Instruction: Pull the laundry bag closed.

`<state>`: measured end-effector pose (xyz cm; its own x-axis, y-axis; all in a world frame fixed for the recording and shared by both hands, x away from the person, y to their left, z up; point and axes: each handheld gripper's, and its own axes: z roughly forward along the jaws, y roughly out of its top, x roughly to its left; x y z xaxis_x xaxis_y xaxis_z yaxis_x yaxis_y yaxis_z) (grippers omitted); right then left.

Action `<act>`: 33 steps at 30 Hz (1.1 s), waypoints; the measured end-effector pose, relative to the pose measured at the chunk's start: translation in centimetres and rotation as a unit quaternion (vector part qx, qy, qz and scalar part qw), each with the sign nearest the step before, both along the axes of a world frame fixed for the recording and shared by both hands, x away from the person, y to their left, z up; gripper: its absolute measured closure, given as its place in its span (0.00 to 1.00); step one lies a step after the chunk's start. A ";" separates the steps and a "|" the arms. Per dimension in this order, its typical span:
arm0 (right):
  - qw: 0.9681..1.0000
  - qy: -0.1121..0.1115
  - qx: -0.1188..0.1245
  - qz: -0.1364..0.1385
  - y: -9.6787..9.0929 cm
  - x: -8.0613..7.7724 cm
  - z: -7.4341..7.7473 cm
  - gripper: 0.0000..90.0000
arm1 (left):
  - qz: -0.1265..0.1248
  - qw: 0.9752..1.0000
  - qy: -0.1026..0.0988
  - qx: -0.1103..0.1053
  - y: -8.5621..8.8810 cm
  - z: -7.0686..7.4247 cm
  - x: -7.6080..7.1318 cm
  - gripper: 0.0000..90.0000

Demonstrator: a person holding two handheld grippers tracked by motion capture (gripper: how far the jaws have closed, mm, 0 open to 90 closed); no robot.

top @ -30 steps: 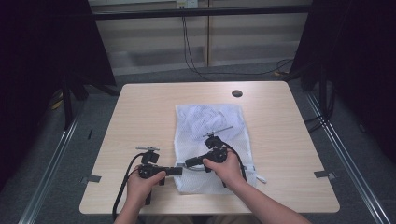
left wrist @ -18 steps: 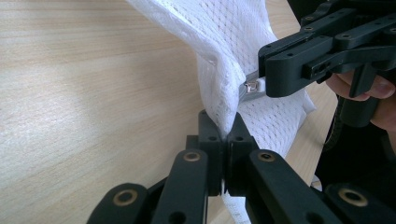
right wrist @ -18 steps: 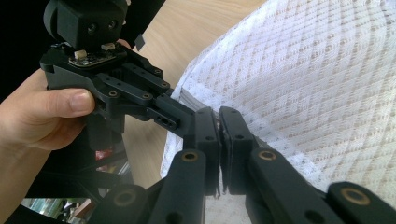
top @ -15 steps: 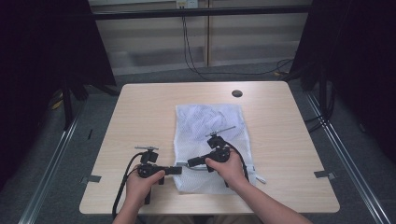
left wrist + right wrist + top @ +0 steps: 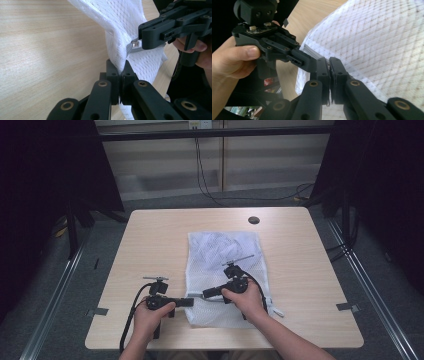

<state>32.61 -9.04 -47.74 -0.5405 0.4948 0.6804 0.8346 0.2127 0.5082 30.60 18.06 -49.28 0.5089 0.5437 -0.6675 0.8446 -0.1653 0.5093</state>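
A white mesh laundry bag (image 5: 223, 272) lies flat on a wooden table (image 5: 150, 245), its long axis running from the person's edge toward the small dark hole (image 5: 254, 220) at the far side, its near end by the hands. The left gripper (image 5: 119, 72) has its jaws closed on a fold of mesh at the bag's near left corner, while the right gripper (image 5: 207, 293), also closed, pinches what appears to be the metal zipper pull (image 5: 133, 45) just beside that corner. The work looks to be at the zipper stage: with the fabric anchored, the next move likely calls for drawing the pull steadily along the bag's near edge, away from the left gripper, keeping the mesh taut.
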 end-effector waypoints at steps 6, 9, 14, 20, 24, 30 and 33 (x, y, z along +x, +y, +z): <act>1.000 -0.004 -0.004 0.001 0.1 -0.1 0.0 0.97 | 0.002 1.000 0.003 0.003 0.1 0.0 0.0 0.98; 1.000 -0.001 -0.003 -0.001 -0.2 0.0 -0.1 0.97 | 0.005 1.000 0.004 0.001 0.4 0.0 0.0 0.98; 1.000 -0.002 -0.005 0.000 -0.3 0.1 -0.2 0.97 | 0.004 1.000 0.003 0.000 0.6 0.1 0.0 0.98; 1.000 0.000 -0.005 -0.001 -0.3 0.1 -0.1 0.97 | 0.006 1.000 0.006 -0.001 0.5 0.0 0.0 0.98; 1.000 0.000 -0.006 0.001 -0.4 0.0 -0.1 0.97 | 0.007 1.000 0.007 0.000 0.5 0.0 0.0 0.98; 1.000 0.003 -0.010 -0.003 -0.7 0.0 -0.1 0.97 | 0.010 1.000 0.007 -0.002 0.6 0.0 0.0 0.98; 1.000 0.001 -0.010 -0.005 -0.8 0.0 -0.2 0.97 | 0.009 1.000 0.008 -0.002 0.6 0.0 0.0 0.98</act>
<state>32.62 -9.85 -47.92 -0.5344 0.5140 0.6710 0.8374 0.2139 0.5030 30.63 18.68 -49.27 0.4884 0.5503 -0.6772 0.8552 -0.1477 0.4967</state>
